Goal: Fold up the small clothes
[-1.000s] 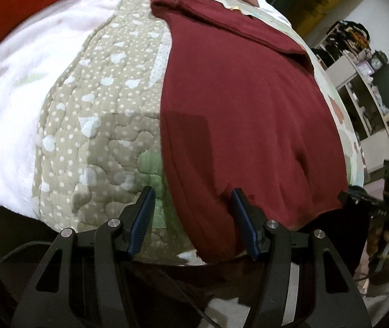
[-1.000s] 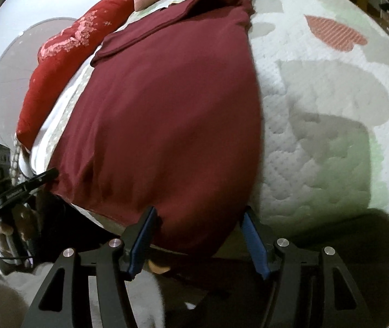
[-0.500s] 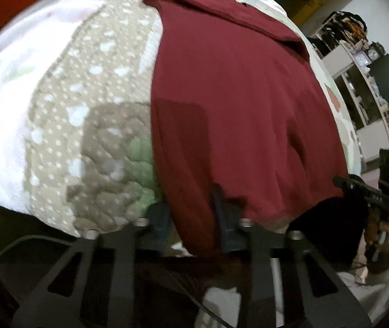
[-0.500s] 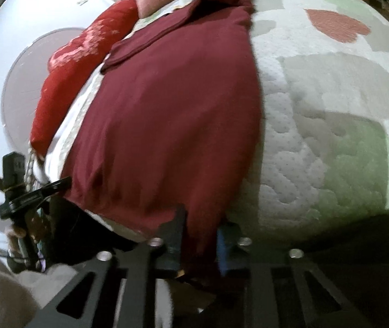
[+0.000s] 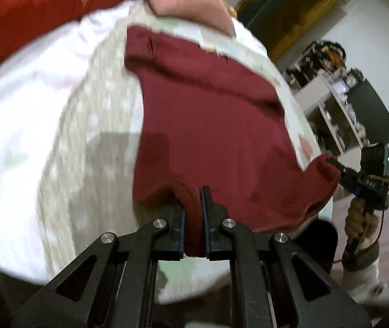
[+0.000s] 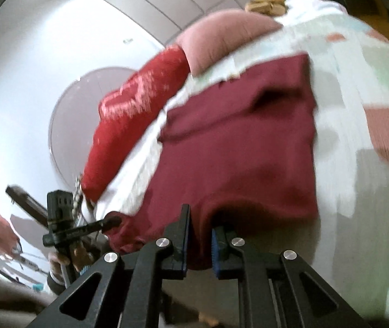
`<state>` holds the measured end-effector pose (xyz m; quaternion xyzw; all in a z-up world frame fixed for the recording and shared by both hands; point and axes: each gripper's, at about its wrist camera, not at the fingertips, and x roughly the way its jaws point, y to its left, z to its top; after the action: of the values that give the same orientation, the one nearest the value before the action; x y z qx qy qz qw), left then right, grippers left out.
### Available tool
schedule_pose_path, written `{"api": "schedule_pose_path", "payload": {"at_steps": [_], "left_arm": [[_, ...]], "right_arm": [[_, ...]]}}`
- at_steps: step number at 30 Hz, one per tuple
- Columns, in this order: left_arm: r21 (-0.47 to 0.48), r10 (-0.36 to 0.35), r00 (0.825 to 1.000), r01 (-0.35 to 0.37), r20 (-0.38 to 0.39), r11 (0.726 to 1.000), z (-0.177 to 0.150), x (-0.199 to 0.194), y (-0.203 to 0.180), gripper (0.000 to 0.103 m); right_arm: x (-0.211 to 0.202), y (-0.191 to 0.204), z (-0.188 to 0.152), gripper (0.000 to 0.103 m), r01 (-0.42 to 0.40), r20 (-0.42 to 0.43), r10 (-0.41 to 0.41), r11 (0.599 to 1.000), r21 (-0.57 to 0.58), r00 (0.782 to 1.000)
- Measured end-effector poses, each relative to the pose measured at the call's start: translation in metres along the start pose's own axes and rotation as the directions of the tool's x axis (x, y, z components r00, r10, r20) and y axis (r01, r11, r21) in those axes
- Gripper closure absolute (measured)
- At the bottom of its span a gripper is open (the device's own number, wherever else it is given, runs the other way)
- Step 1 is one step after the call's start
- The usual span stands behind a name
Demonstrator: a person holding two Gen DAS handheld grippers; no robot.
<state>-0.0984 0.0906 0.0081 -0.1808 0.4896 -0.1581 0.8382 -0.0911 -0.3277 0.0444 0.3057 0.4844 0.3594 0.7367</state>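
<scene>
While the maroon garment (image 5: 210, 125) lies spread on the bed's quilt (image 5: 96, 142), its near hem is raised at two corners. Left: the left gripper (image 5: 193, 216) has its fingers (image 5: 205, 213) pinching the hem's left corner, cloth bunched between the pads. Right: the right gripper (image 6: 200, 242) has its fingers (image 6: 184, 235) clamped on the hem's right corner. Behind the garment: red pillow (image 6: 128, 125), pink pillow (image 6: 221, 38). Both views motion-blurred.
</scene>
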Motion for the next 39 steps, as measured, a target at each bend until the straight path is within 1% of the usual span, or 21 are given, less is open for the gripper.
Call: {"api": "schedule_pose_path", "payload": {"at_steps": [4, 8, 9, 12, 17, 20, 22, 23, 24, 26, 27, 28, 31, 32, 33, 35, 36, 37, 38, 39], "left_arm": [[-0.001, 0.01, 0.998, -0.01, 0.07, 1.0, 0.049, 0.01, 0.001, 0.094], [-0.008, 0.048, 0.99, -0.047, 0.131, 0.999, 0.108, 0.03, 0.005, 0.094], [-0.016, 0.055, 0.989, -0.053, 0.136, 0.998, 0.124, 0.039, 0.006, 0.095], [-0.03, 0.083, 0.986, -0.079, 0.144, 0.996, 0.156, 0.065, 0.009, 0.095], [-0.05, 0.113, 0.983, -0.107, 0.144, 0.993, 0.2, 0.097, 0.019, 0.095], [-0.093, 0.106, 0.986, -0.095, 0.128, 0.991, 0.224, 0.118, 0.031, 0.095], [-0.12, 0.097, 0.988, -0.083, 0.121, 0.989, 0.239, 0.132, 0.039, 0.095], [-0.132, 0.099, 0.988, -0.084, 0.115, 0.988, 0.244, 0.138, 0.042, 0.095], [-0.162, 0.093, 0.99, -0.075, 0.11, 0.984, 0.25, 0.144, 0.046, 0.095], [-0.204, 0.073, 0.993, -0.053, 0.09, 0.978, 0.257, 0.153, 0.051, 0.092], [-0.214, 0.062, 0.995, -0.044, 0.077, 0.976, 0.261, 0.157, 0.054, 0.091], [-0.213, 0.06, 0.996, -0.045, 0.065, 0.976, 0.263, 0.158, 0.055, 0.091], [-0.194, 0.061, 0.997, -0.051, 0.044, 0.98, 0.264, 0.153, 0.053, 0.09], [-0.18, 0.066, 0.997, -0.057, 0.043, 0.982, 0.263, 0.15, 0.05, 0.086], [-0.161, 0.073, 0.996, -0.064, 0.047, 0.985, 0.262, 0.147, 0.047, 0.084], [-0.131, 0.083, 0.995, -0.074, 0.061, 0.989, 0.26, 0.14, 0.042, 0.08], [-0.129, 0.079, 0.995, -0.07, 0.067, 0.989, 0.26, 0.137, 0.04, 0.079], [-0.134, 0.072, 0.995, -0.062, 0.072, 0.989, 0.26, 0.135, 0.039, 0.074], [-0.142, 0.066, 0.995, -0.054, 0.075, 0.988, 0.261, 0.134, 0.038, 0.064], [-0.145, 0.069, 0.994, -0.057, 0.08, 0.988, 0.262, 0.134, 0.037, 0.057]], "right_arm": [[0.016, -0.008, 0.045, 0.091, 0.018, 0.043, -0.018, 1.0, -0.004, 0.999], [0.039, -0.023, 0.093, 0.091, 0.045, 0.09, -0.048, 0.999, 0.029, 0.995], [0.046, -0.027, 0.105, 0.091, 0.055, 0.098, -0.059, 0.998, 0.039, 0.993], [0.06, -0.041, 0.136, 0.091, 0.085, 0.106, -0.09, 0.995, 0.052, 0.99], [0.081, -0.059, 0.18, 0.091, 0.096, 0.117, -0.104, 0.993, 0.068, 0.988], [0.092, -0.074, 0.203, 0.091, 0.085, 0.132, -0.097, 0.992, 0.093, 0.986], [0.104, -0.093, 0.216, 0.091, 0.082, 0.147, -0.105, 0.984, 0.157, 0.984], [0.11, -0.099, 0.221, 0.091, 0.082, 0.148, -0.108, 0.981, 0.173, 0.983], [0.118, -0.106, 0.226, 0.091, 0.094, 0.139, -0.12, 0.979, 0.184, 0.983], [0.133, -0.118, 0.234, 0.083, 0.115, 0.112, -0.141, 0.97, 0.213, 0.984], [0.137, -0.123, 0.236, 0.067, 0.116, 0.103, -0.141, 0.968, 0.221, 0.985], [0.138, -0.126, 0.238, 0.055, 0.112, 0.103, -0.139, 0.967, 0.229, 0.985], [0.118, -0.129, 0.237, 0.054, 0.139, 0.161, -0.185, 0.956, 0.258, 0.97], [0.111, -0.129, 0.237, 0.054, 0.144, 0.172, -0.194, 0.953, 0.268, 0.966], [0.102, -0.126, 0.235, 0.054, 0.155, 0.178, -0.206, 0.952, 0.264, 0.962], [0.094, -0.11, 0.235, 0.054, 0.199, 0.185, -0.235, 0.961, 0.191, 0.954], [0.094, -0.099, 0.235, 0.054, 0.232, 0.187, -0.254, 0.964, 0.13, 0.949], [0.095, -0.084, 0.234, 0.055, 0.277, 0.19, -0.284, 0.959, 0.061, 0.94], [0.098, -0.074, 0.233, 0.056, 0.303, 0.197, -0.3, 0.953, 0.017, 0.933], [0.102, -0.065, 0.233, 0.058, 0.314, 0.202, -0.303, 0.949, -0.024, 0.931]]}}
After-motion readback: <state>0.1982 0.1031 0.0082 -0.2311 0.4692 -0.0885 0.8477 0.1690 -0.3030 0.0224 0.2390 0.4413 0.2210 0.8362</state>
